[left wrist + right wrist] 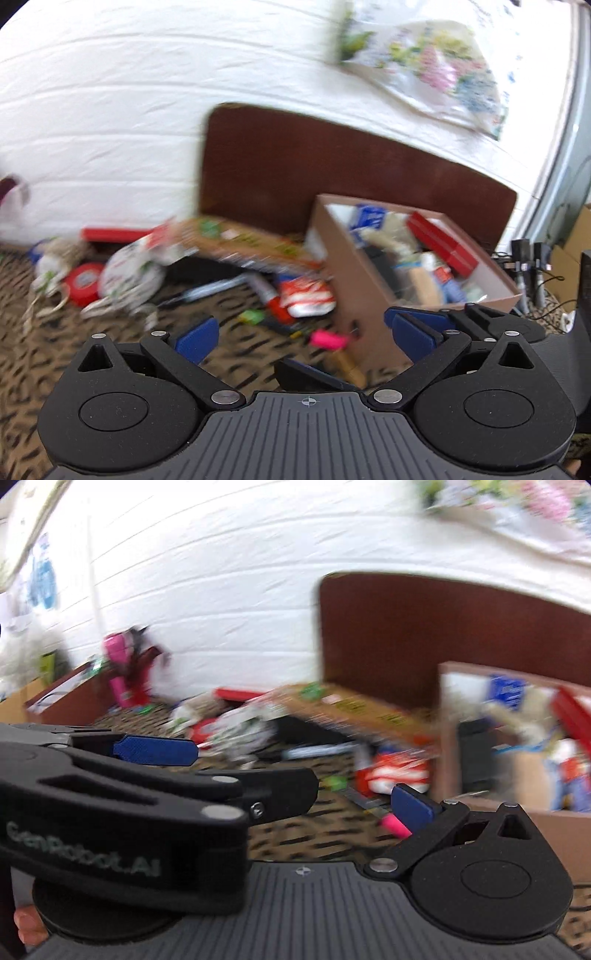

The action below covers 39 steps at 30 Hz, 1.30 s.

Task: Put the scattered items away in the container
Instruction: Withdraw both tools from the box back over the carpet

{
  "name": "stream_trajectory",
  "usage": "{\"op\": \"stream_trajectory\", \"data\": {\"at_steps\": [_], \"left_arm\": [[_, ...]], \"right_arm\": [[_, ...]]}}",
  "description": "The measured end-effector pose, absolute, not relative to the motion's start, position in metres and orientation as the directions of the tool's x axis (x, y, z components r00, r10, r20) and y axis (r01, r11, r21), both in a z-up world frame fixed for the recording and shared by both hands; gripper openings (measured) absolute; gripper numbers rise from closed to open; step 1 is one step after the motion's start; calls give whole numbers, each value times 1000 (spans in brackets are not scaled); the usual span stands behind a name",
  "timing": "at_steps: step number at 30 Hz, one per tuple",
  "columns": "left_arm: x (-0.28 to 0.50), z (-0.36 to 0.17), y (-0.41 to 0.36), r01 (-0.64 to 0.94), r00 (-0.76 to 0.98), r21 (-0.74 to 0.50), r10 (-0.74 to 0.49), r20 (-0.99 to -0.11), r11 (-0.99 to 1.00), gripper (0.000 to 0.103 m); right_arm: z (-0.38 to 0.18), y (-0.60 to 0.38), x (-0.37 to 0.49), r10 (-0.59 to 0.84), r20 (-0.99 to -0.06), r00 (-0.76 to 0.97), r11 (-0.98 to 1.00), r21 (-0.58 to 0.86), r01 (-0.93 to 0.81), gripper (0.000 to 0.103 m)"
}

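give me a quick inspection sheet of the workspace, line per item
surface: patterned brown and black carpet, littered.
job's things: open cardboard box already part filled; pink marker, green item, red and white packet, red tape roll and long flat carton lie loose outside it.
clutter: white bag and more blurred litter at left.
grippers: left gripper open, empty; right gripper open, empty, the left one crossing in front of it.
cables: dark leads right of the box.
surroundings: white brick wall, brown board, floral poster.
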<state>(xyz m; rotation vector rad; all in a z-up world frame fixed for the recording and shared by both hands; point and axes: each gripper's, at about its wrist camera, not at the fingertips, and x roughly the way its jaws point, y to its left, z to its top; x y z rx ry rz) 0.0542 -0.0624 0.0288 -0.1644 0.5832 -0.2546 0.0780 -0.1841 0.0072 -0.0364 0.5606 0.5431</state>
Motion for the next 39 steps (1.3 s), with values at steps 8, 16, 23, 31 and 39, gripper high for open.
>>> {"op": "stream_trajectory", "data": {"at_steps": [8,16,23,31,39], "left_arm": [[21,6,22,33,819,-238,-163,-550,971,103],[15,-14,61,-13,806,-271,-151,-573,963,103],[28,-34,79,-74,779,-296,-130,-613,952,103],[47,-56,84,-98,743,-291,-124,-657,952,103],[68,-70,83,-99,715,-274,-123,-689,957,103]], "right_arm": [[-30,-103,75,508,-629,588,805,105,-584,103],[-39,-75,69,477,-672,566,810,86,-580,103],[-56,-72,77,419,-712,563,841,71,-536,103],[-70,-72,90,376,-731,570,863,52,-502,102],[-81,-75,103,359,-741,567,876,59,-478,102]]}}
